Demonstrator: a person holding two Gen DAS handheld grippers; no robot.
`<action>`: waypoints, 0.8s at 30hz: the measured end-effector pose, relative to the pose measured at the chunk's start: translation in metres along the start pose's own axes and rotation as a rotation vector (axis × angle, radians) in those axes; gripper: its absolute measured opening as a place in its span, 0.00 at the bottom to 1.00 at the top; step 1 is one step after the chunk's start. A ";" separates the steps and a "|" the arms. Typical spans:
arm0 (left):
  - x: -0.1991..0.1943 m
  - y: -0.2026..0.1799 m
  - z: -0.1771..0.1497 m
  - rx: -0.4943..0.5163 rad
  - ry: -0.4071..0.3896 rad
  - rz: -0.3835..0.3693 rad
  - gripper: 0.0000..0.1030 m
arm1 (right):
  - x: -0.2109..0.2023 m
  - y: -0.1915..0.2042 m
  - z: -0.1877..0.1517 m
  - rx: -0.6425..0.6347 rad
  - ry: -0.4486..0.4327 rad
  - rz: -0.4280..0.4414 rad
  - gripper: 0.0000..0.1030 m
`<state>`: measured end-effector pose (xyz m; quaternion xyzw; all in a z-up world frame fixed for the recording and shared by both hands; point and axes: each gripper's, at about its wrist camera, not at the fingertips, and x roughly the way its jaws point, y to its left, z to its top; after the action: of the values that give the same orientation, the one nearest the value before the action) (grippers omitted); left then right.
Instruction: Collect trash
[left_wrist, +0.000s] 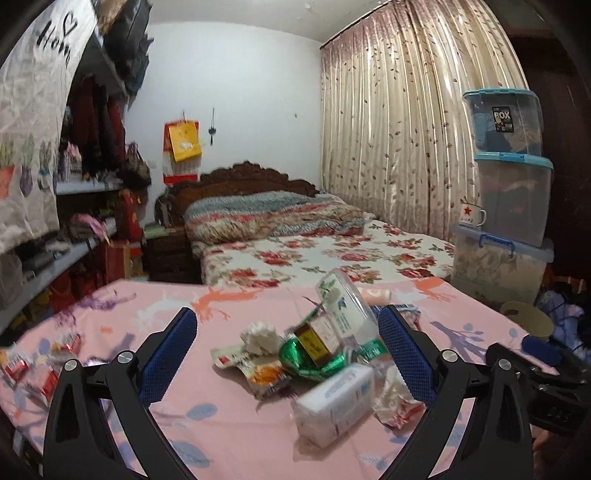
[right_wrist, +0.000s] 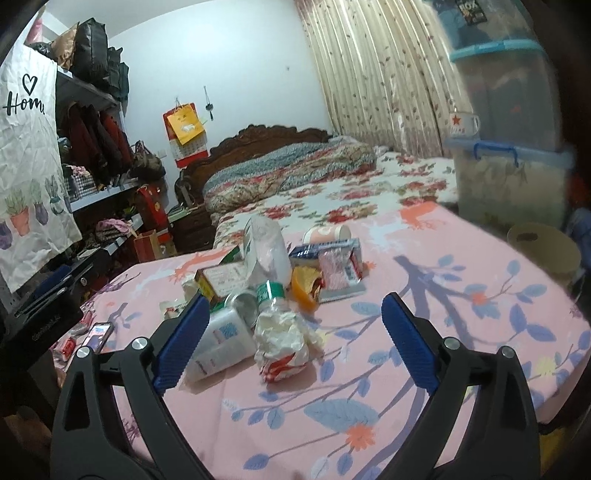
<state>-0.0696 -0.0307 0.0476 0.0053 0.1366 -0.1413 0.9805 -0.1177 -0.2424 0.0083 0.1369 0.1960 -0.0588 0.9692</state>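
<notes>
step: approaching the trash pile (left_wrist: 314, 354) heaped on the pink surface (right_wrist: 461, 332) | left gripper (left_wrist: 288, 354) fingers gaping, empty — right gripper (right_wrist: 291, 339) fingers gaping around crumpled wrapper (right_wrist: 282, 343), not gripping | next: likely needing to be closing on it — no bin showing.

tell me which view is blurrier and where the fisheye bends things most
Left wrist view: motion blur smears the trash pile, and the curtain bows toward the edge. Right wrist view: the pile is sharper, but the storage boxes at the rim are smeared and curved.
</notes>
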 end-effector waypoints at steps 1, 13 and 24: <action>-0.001 0.002 -0.001 -0.016 0.010 -0.013 0.91 | -0.001 0.001 -0.002 -0.003 0.008 0.002 0.92; -0.007 0.003 -0.025 -0.016 0.134 -0.138 0.91 | 0.002 -0.005 -0.014 0.028 0.096 0.061 0.97; -0.009 0.005 -0.031 -0.004 0.166 -0.149 0.91 | 0.005 0.001 -0.013 -0.008 0.107 0.067 0.97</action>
<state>-0.0850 -0.0220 0.0197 0.0050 0.2174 -0.2126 0.9526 -0.1176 -0.2385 -0.0047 0.1423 0.2433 -0.0179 0.9593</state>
